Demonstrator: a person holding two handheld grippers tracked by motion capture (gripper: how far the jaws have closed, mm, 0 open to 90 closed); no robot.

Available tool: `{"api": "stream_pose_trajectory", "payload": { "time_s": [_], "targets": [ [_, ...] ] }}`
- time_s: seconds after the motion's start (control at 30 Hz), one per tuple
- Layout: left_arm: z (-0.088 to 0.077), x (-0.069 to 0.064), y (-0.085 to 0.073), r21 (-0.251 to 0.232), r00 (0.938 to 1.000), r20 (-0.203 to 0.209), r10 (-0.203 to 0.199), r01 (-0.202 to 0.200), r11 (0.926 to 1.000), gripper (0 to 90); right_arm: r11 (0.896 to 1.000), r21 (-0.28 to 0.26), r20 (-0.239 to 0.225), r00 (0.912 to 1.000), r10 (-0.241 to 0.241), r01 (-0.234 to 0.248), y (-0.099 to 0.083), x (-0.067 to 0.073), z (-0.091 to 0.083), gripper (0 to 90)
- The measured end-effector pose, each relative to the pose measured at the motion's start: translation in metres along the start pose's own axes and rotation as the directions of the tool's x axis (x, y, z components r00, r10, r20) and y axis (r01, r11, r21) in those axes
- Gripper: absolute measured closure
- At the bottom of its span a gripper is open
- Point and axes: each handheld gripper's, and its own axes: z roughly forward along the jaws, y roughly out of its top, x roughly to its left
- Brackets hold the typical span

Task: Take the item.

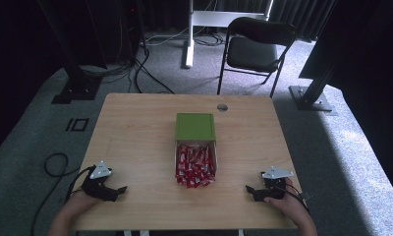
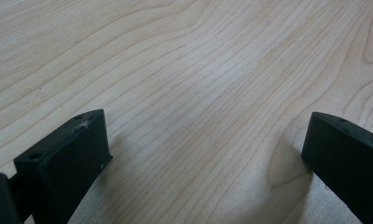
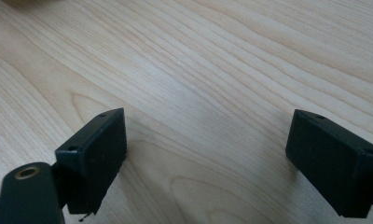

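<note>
A: How are the two grippers placed?

B: The left gripper (image 1: 117,189) is held low at the near left corner of the table (image 1: 135,128), the right gripper (image 1: 251,189) at the near right corner. Each is gripped by a hand coming in from the near edge, and each is pointed inward, toward the middle of the table.

A: And the jaws?

B: On both, the jaws are seen spread wide apart in the gripper views. Nothing is clamped; bare wood grain is seen between them, and the jaws are set close over the tabletop.

A: Where is the box?

B: The box (image 1: 195,166) is placed at the middle of the table, between the two grippers and well apart from both. It is packed with red packets (image 1: 194,164). Its green lid (image 1: 195,127) is laid flat just behind it, touching its far edge.

A: Anything beyond the table?

B: A black folding chair (image 1: 256,49) is stood on the grey carpet behind the far edge.
</note>
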Motion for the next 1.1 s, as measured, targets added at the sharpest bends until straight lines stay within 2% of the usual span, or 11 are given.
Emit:
{"api": "stream_pose_trajectory", "payload": {
  "time_s": [0.57,0.87,1.03,1.1],
  "targets": [
    [0.000,0.000,0.000,0.001,1.0000,0.000,0.001,-0.001,1.0000,1.5,1.000,-0.001,0.001,1.0000,0.000,0.000,0.000,0.000,0.000,12.4],
    [0.000,0.000,0.000,0.000,1.0000,0.000,0.000,0.000,1.0000,1.5,1.000,0.005,0.018,0.9994,0.031,-0.031,0.006,0.002,0.000,14.3],
    [0.000,0.000,0.000,0.000,1.0000,-0.001,0.002,-0.002,1.0000,1.5,0.998,-0.042,0.021,0.9986,0.048,-0.047,0.018,0.002,-0.007,14.3],
    [0.000,0.000,0.000,0.000,1.0000,0.000,0.002,-0.002,1.0000,1.5,0.996,-0.068,0.025,0.9979,0.060,-0.058,0.028,0.004,-0.012,14.2]
  ]
}}
